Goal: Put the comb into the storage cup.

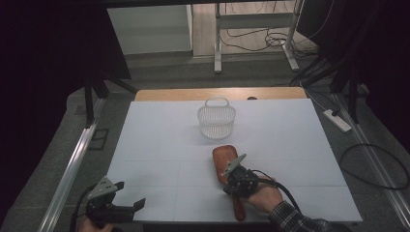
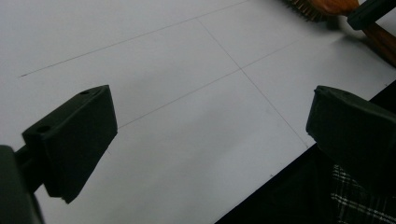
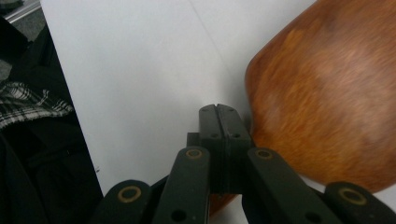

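A wooden brush [image 1: 223,155] lies on the white table [image 1: 159,140] with its broad head away from the person and its handle [image 1: 238,210] pointing to the near edge. My right gripper [image 1: 228,173] sits low over the brush's neck. In the right gripper view its jaws [image 3: 218,114] are shut, pad against pad, beside the brush's brown back [image 3: 322,93]; a bit of the handle shows underneath them. My left gripper [image 1: 127,195] hovers at the near left corner, open, with bare table between its jaws [image 2: 210,126]. The brush's bristles [image 2: 306,8] show at the far right there.
A white mesh basket [image 1: 216,121] with a handle stands upright at the middle back of the table. The near table edge [image 2: 280,172] runs just below the left gripper. Frames, cables and a power strip [image 1: 338,120] lie on the floor around the table.
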